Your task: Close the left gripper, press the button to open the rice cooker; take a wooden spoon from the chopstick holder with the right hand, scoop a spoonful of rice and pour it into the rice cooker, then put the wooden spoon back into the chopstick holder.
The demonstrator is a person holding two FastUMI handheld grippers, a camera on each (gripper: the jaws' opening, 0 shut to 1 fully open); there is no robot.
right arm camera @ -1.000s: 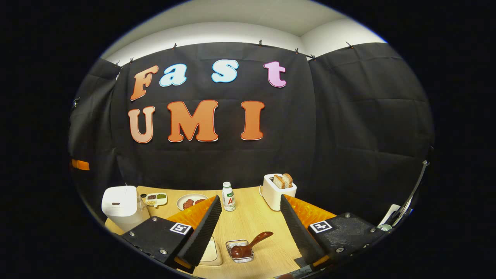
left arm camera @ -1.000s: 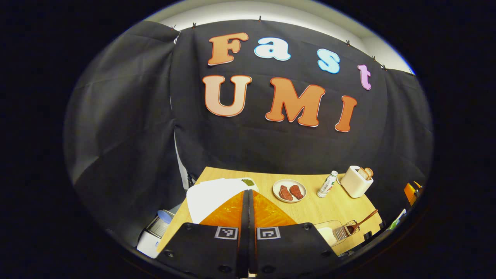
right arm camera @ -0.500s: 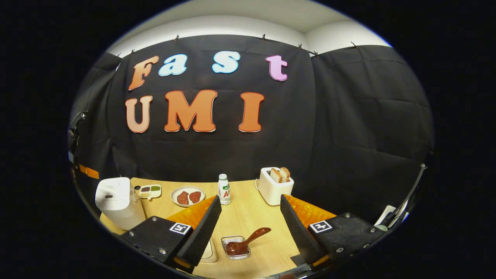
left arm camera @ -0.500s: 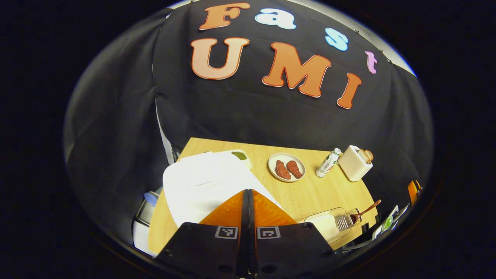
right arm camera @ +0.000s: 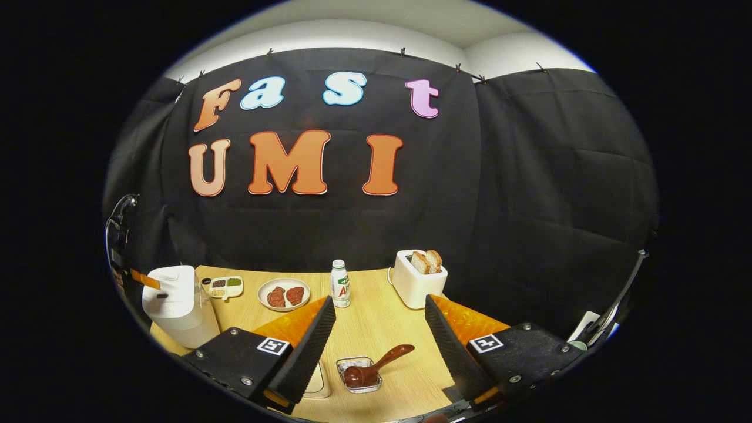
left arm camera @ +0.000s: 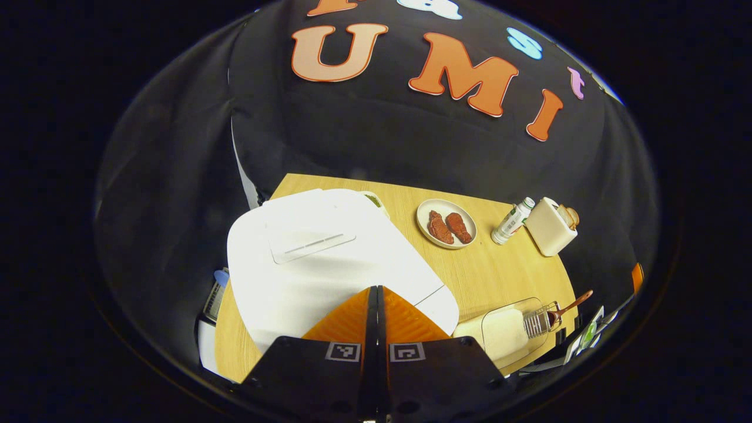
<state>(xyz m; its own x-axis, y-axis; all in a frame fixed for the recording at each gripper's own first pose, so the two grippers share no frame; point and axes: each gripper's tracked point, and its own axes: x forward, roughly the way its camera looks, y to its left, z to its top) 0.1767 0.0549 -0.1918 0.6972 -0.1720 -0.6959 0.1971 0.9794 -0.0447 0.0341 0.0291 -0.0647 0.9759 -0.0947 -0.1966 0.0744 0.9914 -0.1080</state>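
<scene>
Left hand-held gripper [left arm camera: 376,294], ribbed orange fingers clenched together, hovers over the smooth white rice cooker [left arm camera: 317,258], lid down. Right hand-held gripper [right arm camera: 379,320] hangs released above the glossy brown wooden spoon [right arm camera: 376,365] lying in the wire chopstick holder [right arm camera: 358,376] on the pale woodgrain desk [right arm camera: 376,329], black cloth behind.

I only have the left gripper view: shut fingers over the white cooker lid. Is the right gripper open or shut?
Observer: Open. In the right gripper view the right gripper has its fingers spread wide, nothing between them.
Operator: Where's the spoon relative to it?
Observer: The wooden spoon sits in the wire holder on the table, below the gap between those fingers, untouched.
Operator: Cooker lid from that side?
Observer: The rice cooker stands at the table's left end, lid down.
</scene>
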